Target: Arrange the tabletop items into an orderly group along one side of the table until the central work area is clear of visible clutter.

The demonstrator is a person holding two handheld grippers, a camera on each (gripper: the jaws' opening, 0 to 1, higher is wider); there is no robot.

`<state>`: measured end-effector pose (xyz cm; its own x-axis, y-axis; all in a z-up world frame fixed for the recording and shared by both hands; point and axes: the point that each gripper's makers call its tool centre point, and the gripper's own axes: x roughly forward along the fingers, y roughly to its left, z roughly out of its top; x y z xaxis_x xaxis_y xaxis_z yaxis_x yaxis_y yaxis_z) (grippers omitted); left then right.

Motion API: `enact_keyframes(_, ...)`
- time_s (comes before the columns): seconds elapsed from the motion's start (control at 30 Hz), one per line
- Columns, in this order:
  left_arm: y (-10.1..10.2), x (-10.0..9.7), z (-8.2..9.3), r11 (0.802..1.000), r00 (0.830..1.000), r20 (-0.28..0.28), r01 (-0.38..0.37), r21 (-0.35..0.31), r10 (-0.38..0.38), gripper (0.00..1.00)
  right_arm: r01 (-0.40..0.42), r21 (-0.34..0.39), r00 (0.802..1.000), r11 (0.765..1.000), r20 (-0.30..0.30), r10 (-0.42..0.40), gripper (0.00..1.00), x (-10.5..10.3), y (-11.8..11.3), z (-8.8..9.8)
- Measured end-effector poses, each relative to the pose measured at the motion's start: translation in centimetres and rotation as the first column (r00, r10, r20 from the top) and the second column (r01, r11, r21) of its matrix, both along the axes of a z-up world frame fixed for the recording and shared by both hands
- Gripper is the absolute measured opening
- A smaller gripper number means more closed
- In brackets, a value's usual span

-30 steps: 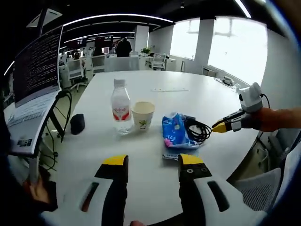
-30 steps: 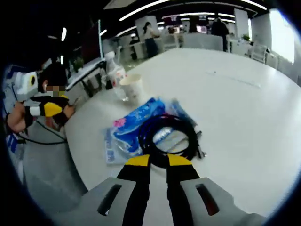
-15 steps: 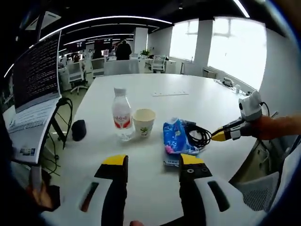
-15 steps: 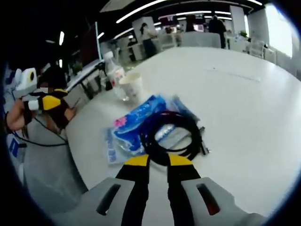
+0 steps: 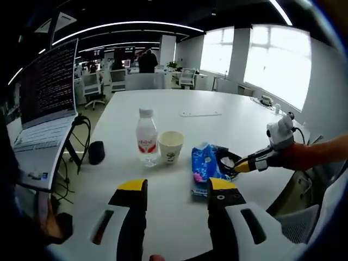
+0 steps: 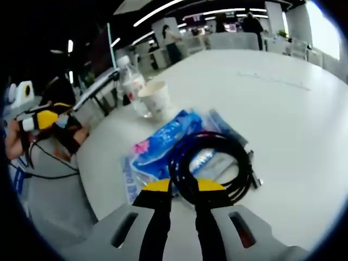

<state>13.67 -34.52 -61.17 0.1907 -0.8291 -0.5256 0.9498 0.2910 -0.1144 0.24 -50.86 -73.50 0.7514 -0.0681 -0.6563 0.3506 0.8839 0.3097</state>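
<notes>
Black cable coil [image 6: 215, 163] now sits right at the right gripper [image 6: 184, 186] tips, which have closed in since the earlier frames; jaws look narrowly parted around the near loop (can't tell if they're actually pinching it). Cable lies on the blue packet [image 5: 203, 163], right of the paper cup [image 5: 171, 147] and water bottle [image 5: 146, 138] on the white table [image 5: 206, 106]. Left gripper [image 5: 177, 186] still hovers back at the near edge, jaws spread, holding nothing.
</notes>
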Motion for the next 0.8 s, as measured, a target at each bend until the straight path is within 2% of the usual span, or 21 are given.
enact_keyframes(0.4, 0.6, 0.2, 0.4, 1.000, 1.000, 0.000, -0.013, -0.001, 0.013, 0.43, 0.012, 0.001, 0.999, 1.000, -0.033, -0.012, 0.17, 1.7, 0.0, -0.8)
enact_keyframes(0.6, 0.7, 0.6, 0.6, 1.000, 1.000, 0.001, -0.018, 0.000, 0.018, 0.43, 0.065, 0.028, 0.998, 0.997, -0.023, -0.065, 0.17, 2.5, -0.4, -0.7)
enact_keyframes(0.8, 0.6, 0.6, 0.7, 1.000, 1.000, -0.001, -0.023, -0.004, 0.023, 0.43, 0.092, 0.041, 0.994, 0.995, -0.054, -0.090, 0.17, 3.0, -0.6, -1.8)
